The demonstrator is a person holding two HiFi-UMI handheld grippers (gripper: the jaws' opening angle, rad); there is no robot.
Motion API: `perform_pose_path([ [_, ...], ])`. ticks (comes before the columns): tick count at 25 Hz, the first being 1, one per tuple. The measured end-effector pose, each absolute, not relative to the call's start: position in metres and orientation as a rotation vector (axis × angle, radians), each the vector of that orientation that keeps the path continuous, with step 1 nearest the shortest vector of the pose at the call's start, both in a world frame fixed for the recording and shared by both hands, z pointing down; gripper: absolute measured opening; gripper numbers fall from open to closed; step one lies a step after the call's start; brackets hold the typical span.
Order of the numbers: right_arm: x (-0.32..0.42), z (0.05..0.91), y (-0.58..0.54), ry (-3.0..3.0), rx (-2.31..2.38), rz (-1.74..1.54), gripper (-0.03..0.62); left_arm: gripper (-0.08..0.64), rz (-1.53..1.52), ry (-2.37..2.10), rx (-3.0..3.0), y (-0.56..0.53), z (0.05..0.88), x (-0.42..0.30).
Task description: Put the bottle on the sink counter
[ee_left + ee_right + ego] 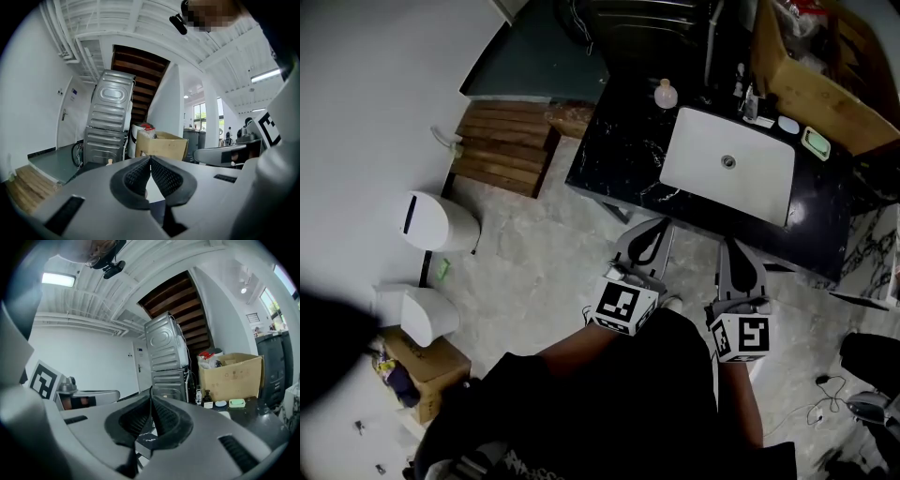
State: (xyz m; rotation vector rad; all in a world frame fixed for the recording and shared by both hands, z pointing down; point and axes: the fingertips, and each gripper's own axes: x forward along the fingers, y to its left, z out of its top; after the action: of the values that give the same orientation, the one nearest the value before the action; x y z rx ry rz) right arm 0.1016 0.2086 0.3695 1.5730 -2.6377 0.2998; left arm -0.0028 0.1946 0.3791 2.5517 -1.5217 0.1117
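Claws: two. Left claw and right claw are hanging side by side over the floor at the near edge of the worktop, both pointing at it. Left claw is showing jaws tip to tip, gripping nothing. Right claw is closed the same way and is empty.

Bottle: one. The pale, round-bodied bottle is standing upright on the dark worktop, at the far side, just left of the far-left corner of the basin, well apart from both claws.

Basin: one, white, set into the worktop and lying between the right claw and the small things along the far edge.

Small things at the far right of the worktop:
- Two little bottles, one clear and one dark.
- One green dish.
- One pale dish.
- One open cardboard box behind them.

Floor, left side:
- Two white bins, one farther and one nearer.
- One wooden pallet.
- One small carton.

Two metal appliances are standing stacked beyond the worktop, under a wooden stair.
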Motion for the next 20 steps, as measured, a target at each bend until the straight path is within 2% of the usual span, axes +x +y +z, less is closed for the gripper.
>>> perform_pose_path([
  [10,0.043,0.355,0.224,-2.571,1.646,0.184,0.038,0.017,0.121,-1.493,2.622,0.211,0.364,-0.048],
  [20,0.047,0.356,0.237,-2.512,1.746,0.173,0.038,0.017,0.112,-1.531,2.610,0.230,0.360,-0.073],
])
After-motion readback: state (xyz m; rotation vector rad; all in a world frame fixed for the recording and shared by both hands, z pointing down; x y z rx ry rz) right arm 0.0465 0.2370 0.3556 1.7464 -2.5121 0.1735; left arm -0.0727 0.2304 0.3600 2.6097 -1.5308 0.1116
